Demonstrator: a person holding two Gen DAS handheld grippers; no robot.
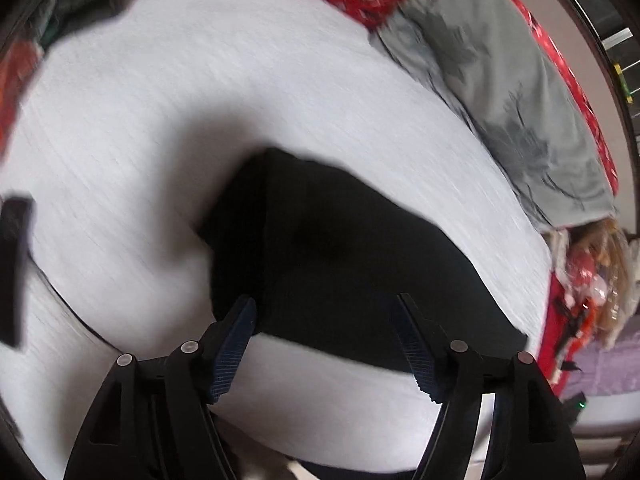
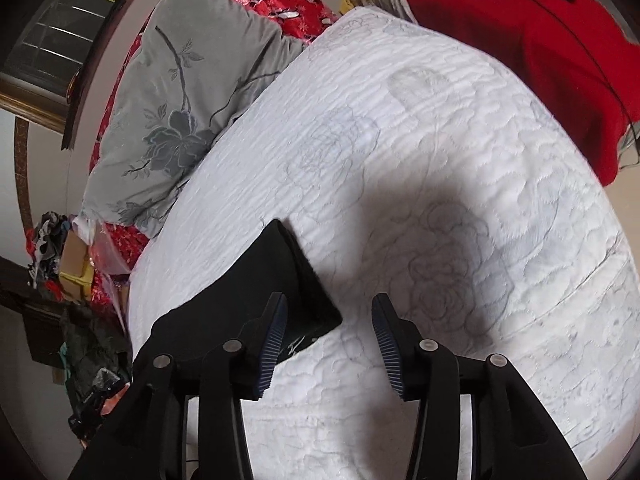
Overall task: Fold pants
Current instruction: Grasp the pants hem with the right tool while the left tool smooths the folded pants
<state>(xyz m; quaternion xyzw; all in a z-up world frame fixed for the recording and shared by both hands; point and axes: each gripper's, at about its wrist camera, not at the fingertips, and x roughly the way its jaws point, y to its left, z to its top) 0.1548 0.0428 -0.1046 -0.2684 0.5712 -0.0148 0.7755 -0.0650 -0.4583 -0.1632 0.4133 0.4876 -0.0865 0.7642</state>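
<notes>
Both tools hung spread and empty above black pants on a white bed.

Left tool (image 1: 324, 316) had its jaws wide apart at the bottom of the blurred left wrist view, with the folded pants (image 1: 340, 256) filling the centre behind them. Right tool (image 2: 330, 320) was likewise parted; there the pants (image 2: 256, 300) lay at lower left, partly behind its left finger, on the quilted bed (image 2: 440, 160). A grey flowered pillow (image 2: 176, 108) sat at upper left, a red blanket (image 2: 520, 48) at upper right.
</notes>
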